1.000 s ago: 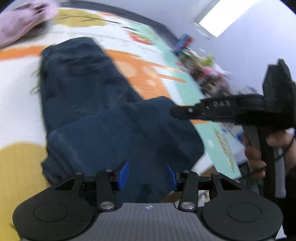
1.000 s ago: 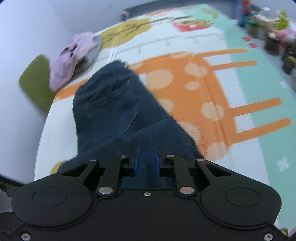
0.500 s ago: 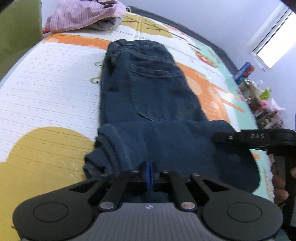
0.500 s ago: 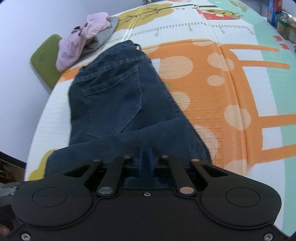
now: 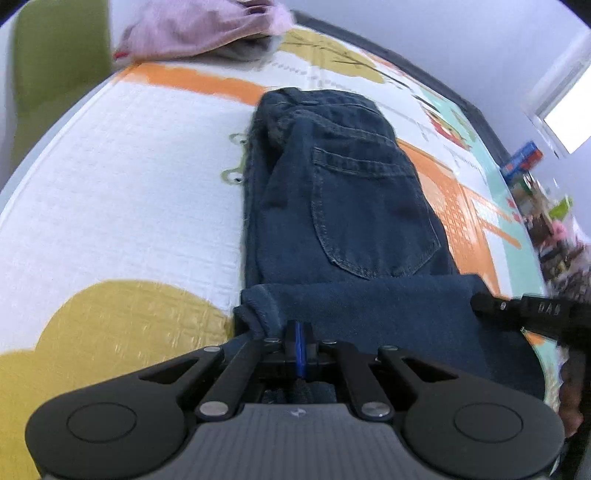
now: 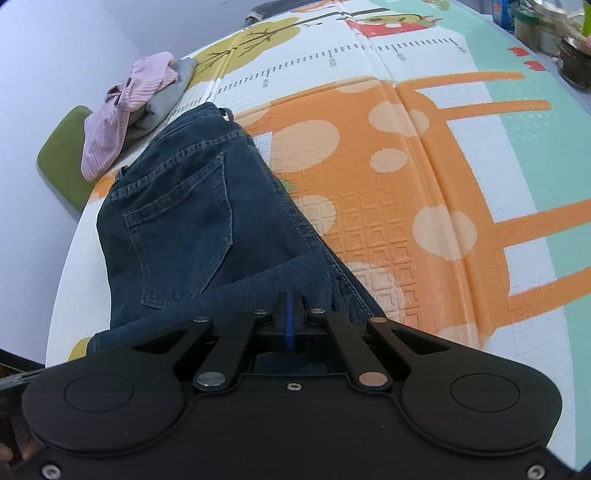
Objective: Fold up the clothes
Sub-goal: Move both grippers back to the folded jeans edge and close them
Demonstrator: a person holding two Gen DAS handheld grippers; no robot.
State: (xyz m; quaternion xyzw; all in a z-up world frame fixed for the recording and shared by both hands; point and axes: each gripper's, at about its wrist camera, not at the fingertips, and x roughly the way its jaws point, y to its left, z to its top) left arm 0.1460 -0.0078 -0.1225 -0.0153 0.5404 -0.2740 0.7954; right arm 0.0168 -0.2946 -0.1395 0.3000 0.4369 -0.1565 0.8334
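Dark blue jeans point(image 5: 343, 206) lie lengthwise on a patterned play mat, waistband far, back pocket up. The near leg part is folded back toward the pocket. My left gripper point(image 5: 299, 347) is shut on the near left corner of that folded denim. In the right wrist view the same jeans point(image 6: 184, 206) show, and my right gripper point(image 6: 290, 325) is shut on the near right edge of the fold. The right gripper's black body point(image 5: 532, 314) and a hand enter the left wrist view at right.
A pile of pink striped and grey clothes point(image 6: 129, 107) sits at the mat's far left corner, beside a green cushion point(image 6: 66, 158). Toys and jars point(image 6: 554, 33) crowd the far right edge. The orange giraffe print point(image 6: 424, 184) covers bare mat to the right of the jeans.
Both grippers went from open to shut on the near end of the jeans. They have carried the folded leg part forward, closer to the back pocket.
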